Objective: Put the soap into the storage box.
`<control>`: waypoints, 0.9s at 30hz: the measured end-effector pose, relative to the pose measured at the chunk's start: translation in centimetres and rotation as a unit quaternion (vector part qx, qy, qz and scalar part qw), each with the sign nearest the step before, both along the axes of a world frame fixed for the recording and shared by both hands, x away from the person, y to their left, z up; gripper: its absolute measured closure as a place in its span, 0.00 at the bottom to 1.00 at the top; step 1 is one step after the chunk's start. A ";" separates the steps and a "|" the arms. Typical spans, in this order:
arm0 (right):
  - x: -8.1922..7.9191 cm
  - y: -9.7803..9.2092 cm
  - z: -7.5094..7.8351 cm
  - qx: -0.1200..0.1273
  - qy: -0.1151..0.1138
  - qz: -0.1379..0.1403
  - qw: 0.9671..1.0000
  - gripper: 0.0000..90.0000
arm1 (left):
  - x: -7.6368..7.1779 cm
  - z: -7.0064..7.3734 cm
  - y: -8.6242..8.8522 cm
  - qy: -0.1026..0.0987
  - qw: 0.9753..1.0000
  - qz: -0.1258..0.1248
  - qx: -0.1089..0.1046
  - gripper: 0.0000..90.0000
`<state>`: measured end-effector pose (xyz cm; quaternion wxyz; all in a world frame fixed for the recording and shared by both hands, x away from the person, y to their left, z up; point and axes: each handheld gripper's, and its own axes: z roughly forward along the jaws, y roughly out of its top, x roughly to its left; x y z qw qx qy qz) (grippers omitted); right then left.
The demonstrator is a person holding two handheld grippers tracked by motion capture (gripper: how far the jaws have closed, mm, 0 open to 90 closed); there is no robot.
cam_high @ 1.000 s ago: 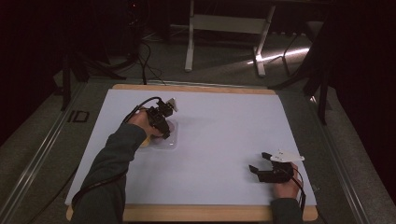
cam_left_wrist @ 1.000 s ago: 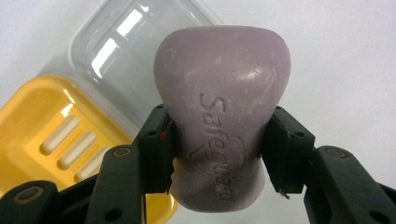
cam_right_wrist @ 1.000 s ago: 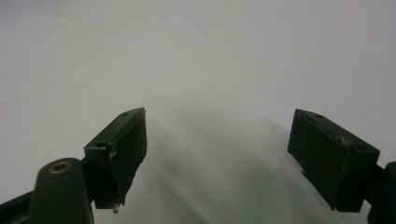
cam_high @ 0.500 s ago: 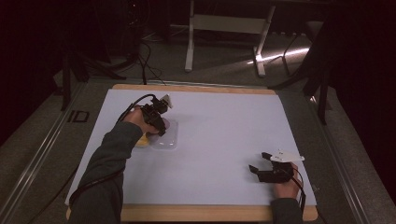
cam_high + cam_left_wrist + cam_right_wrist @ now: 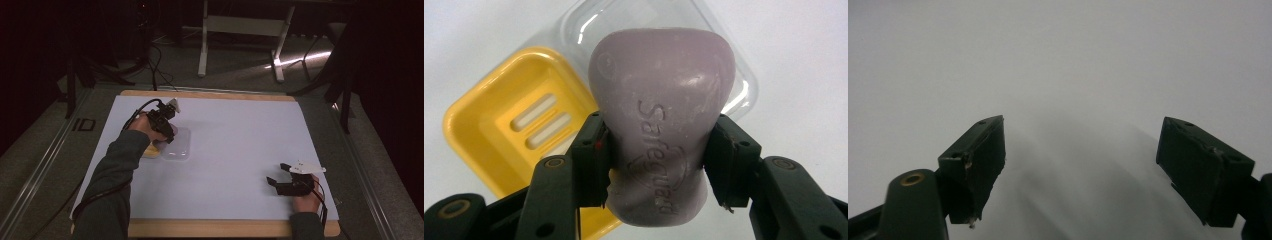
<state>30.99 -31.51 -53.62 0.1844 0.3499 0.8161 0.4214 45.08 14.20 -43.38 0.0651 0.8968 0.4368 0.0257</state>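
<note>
A purple bar of soap (image 5: 661, 125), stamped Safeguard, is pinched at its waist by my left gripper (image 5: 659, 165), which is shut on it. Below it lie a yellow soap dish (image 5: 509, 125) with two slots and a clear plastic lid (image 5: 724, 60) beside it. In the high view the left gripper (image 5: 162, 127) hovers over the clear lid (image 5: 180, 145), with the yellow dish (image 5: 149, 151) peeking out by the sleeve. My right gripper (image 5: 280, 176) rests near the front right of the white mat, open, with nothing between its jaws (image 5: 1080, 170).
The white mat (image 5: 240, 135) covers a wooden board (image 5: 210, 227). Cables trail off the far left corner of the table. A white stand (image 5: 240, 35) is on the floor beyond the table.
My left hand has shifted slightly toward the near side, and the yellow dish now peeks out beside the sleeve. The right gripper has stayed where it was.
</note>
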 end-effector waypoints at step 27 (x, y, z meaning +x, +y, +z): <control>0.0 0.1 0.0 -0.003 -0.001 0.001 1.000 0.21 | 0.5 0.0 1.3 -0.003 0.999 0.035 0.006 0.55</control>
